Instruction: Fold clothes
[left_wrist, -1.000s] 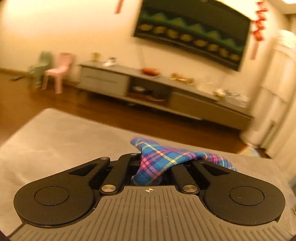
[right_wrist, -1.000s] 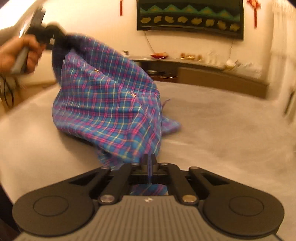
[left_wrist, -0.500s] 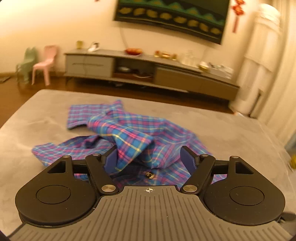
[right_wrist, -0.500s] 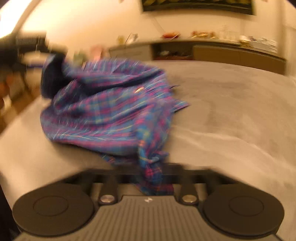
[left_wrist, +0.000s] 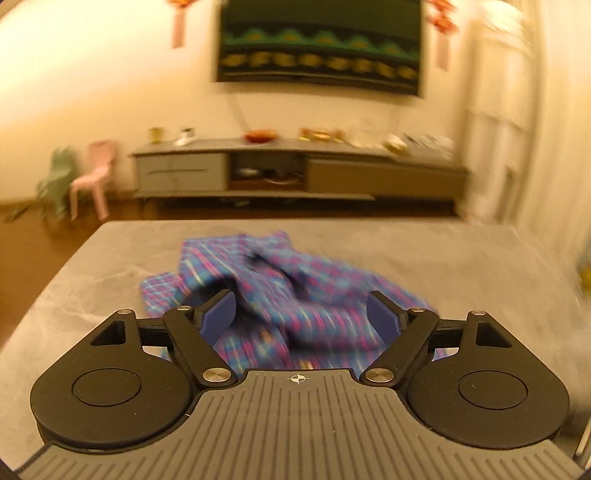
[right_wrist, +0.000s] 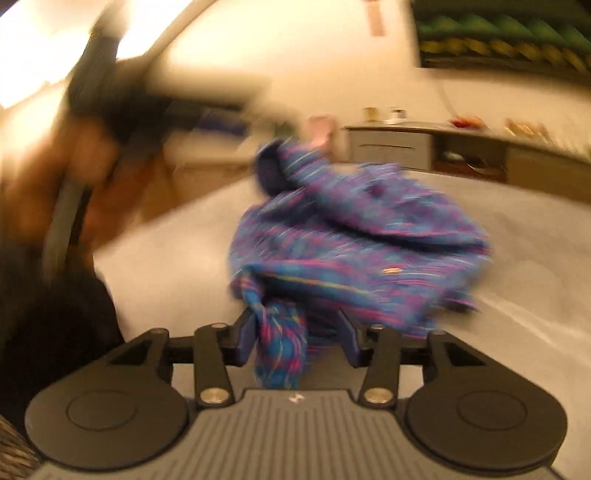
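A blue-and-pink plaid shirt (left_wrist: 295, 295) lies crumpled on the grey table (left_wrist: 110, 258). My left gripper (left_wrist: 301, 314) hovers just above its near side. It is open wide, with both blue pads (left_wrist: 218, 314) clear of the cloth. In the right wrist view the shirt (right_wrist: 354, 236) is a blurred heap. A twisted tail of it hangs between the parted fingers of my right gripper (right_wrist: 297, 339), which is open, with a gap on the tail's right side. The other hand and its gripper (right_wrist: 110, 103) are a blur at the upper left.
Beyond the table's far edge are a long grey TV cabinet (left_wrist: 295, 173), a dark wall screen (left_wrist: 317, 48), and small pink (left_wrist: 92, 173) and green chairs on the wooden floor. Pale curtains (left_wrist: 517, 129) hang at the right. Bare table surface surrounds the shirt.
Both grippers were shut on the lifted shirt one second ago. The left opened and dropped it, then drew back. The right has now parted its fingers, and the shirt has slumped onto the table.
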